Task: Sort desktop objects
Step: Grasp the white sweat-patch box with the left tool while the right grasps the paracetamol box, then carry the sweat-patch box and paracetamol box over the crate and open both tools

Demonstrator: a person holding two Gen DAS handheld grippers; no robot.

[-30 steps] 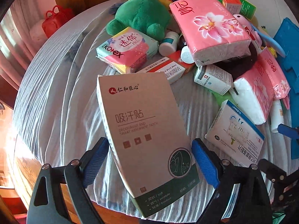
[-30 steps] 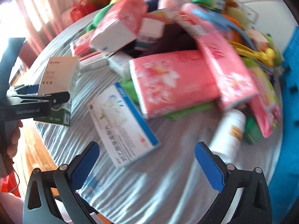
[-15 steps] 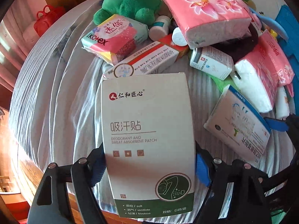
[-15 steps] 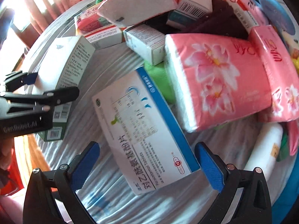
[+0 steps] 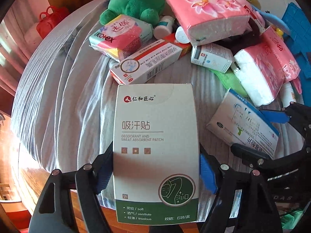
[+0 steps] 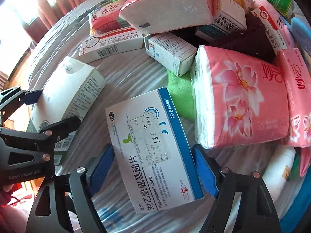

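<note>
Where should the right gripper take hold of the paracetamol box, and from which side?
Across its two long edges, from above. The paracetamol box lies flat on the cloth, free of the pink tissue pack, and the right gripper already straddles its near end, blue pads at both edges.

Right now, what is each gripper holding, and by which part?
Left gripper: sweat absorbent patch box, jaws on its long side edges. Right gripper: paracetamol tablets box, likewise across its long sides.

Three pink tissue packs, five cardboard boxes, one green plush.
</note>
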